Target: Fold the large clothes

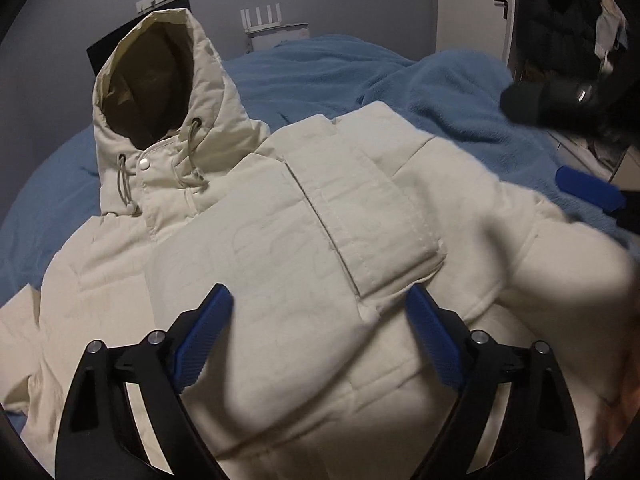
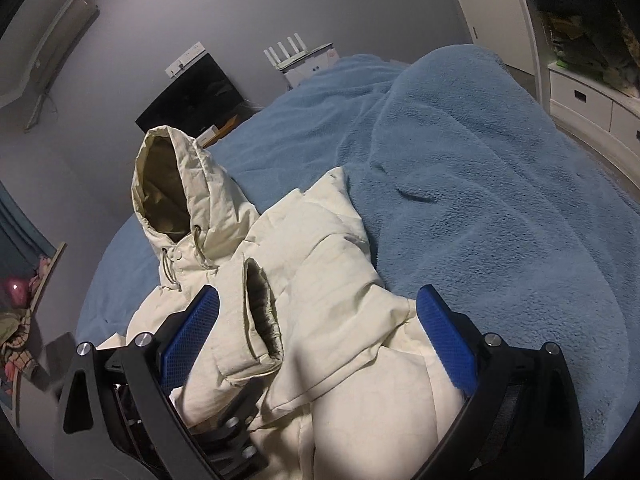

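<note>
1. closest in the left wrist view is the left gripper [image 1: 320, 324]. its two blue pads [image 1: 204, 336] are wide apart and hold nothing. they hang just over the puffy cream jacket [image 1: 288, 264].
2. closest in the right wrist view is the right gripper [image 2: 318, 328]. its blue pads [image 2: 444, 340] are wide apart too, with nothing pinched between them. the cream jacket [image 2: 328, 280] bulges up in the gap.
3. a sleeve is folded across the front of the jacket. its open cuff [image 2: 260, 312] sits near the left pad of the right gripper.
4. in the left wrist view a wide flap [image 1: 368, 216] runs down the jacket front, just past the pads.
5. a blue pad of the right gripper [image 1: 588, 188] pokes in at the right edge of the left view, over the jacket's side.
6. the jacket lies on a bed with a fuzzy blue blanket [image 2: 480, 200]. the blanket is bunched into a hump beside the jacket.
7. farther off the hood [image 1: 160, 80] stands up, open and dark inside, with cords [image 1: 124, 188] hanging under it.
8. behind the bed is a black screen [image 2: 192, 96] and a white box with little antennas [image 2: 300, 56] by a grey wall.
9. far right there are white drawers [image 2: 588, 100] and dark clothes [image 1: 560, 32] hanging up.
</note>
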`<state>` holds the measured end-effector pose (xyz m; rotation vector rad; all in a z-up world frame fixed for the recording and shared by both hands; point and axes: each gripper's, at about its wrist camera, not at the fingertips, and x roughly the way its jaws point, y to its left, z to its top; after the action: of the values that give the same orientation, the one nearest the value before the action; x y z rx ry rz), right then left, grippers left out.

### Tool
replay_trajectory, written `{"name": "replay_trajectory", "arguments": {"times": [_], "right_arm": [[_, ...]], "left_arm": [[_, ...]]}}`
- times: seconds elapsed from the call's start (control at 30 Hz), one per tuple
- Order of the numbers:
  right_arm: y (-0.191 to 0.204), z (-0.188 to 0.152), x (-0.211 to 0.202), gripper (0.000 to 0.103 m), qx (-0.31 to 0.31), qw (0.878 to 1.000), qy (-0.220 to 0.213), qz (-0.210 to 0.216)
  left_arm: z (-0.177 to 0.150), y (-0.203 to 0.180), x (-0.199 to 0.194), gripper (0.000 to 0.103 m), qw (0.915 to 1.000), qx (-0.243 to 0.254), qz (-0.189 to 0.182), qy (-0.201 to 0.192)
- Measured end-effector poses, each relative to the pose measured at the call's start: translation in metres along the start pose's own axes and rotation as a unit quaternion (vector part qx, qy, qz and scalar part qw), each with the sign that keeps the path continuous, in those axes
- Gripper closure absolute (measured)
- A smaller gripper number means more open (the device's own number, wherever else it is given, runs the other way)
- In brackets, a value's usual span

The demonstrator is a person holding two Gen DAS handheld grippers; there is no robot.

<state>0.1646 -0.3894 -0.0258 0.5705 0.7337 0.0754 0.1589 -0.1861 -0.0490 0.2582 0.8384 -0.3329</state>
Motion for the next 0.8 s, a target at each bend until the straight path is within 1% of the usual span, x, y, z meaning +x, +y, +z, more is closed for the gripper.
{"name": "replay_trajectory", "arguments": {"times": [0.07,0.1,0.13,0.17,0.2,0.23,0.33,0.57,0.7,0.8], "right_arm": [[-0.003,-0.001,0.002,0.008,0.007,1.000,0.001,0.004],[-0.004,-0.001,0.003,0.008,0.010,1.000,0.003,0.005],[-0.006,-0.002,0.005,0.008,0.016,1.000,0.007,0.007],[-0.008,-0.002,0.005,0.008,0.020,1.000,0.008,0.007],[-0.010,-0.002,0.006,0.008,0.023,1.000,0.009,0.008],[-0.011,-0.003,0.005,0.008,0.027,1.000,0.009,0.008],[-0.013,-0.003,0.003,0.008,0.031,0.999,0.003,0.008],[-0.005,-0.008,0.002,0.008,0.002,1.000,-0.005,-0.008],[0.002,-0.012,0.003,0.008,-0.019,1.000,-0.007,-0.018],[0.007,-0.015,0.006,0.008,-0.037,0.999,-0.005,-0.027]], "left_arm": [[-0.003,-0.002,0.003,0.026,0.9999,0.009,-0.004,-0.007],[-0.005,-0.005,0.002,0.035,0.9997,0.020,-0.006,-0.010],[-0.007,-0.006,0.000,0.047,0.9995,0.028,-0.005,-0.014],[-0.007,-0.008,-0.002,0.054,0.9992,0.036,-0.002,-0.017],[-0.009,-0.007,-0.007,0.063,0.9988,0.043,0.000,-0.025],[-0.010,-0.006,-0.012,0.070,0.9985,0.044,0.002,-0.031],[-0.011,0.005,-0.027,0.075,0.9983,0.035,0.012,-0.046],[-0.012,0.049,-0.069,0.076,0.9971,-0.022,0.012,-0.072],[-0.018,0.080,-0.092,0.077,0.9948,-0.069,0.012,-0.074],[-0.027,0.098,-0.103,0.078,0.9930,-0.093,0.016,-0.071]]}}
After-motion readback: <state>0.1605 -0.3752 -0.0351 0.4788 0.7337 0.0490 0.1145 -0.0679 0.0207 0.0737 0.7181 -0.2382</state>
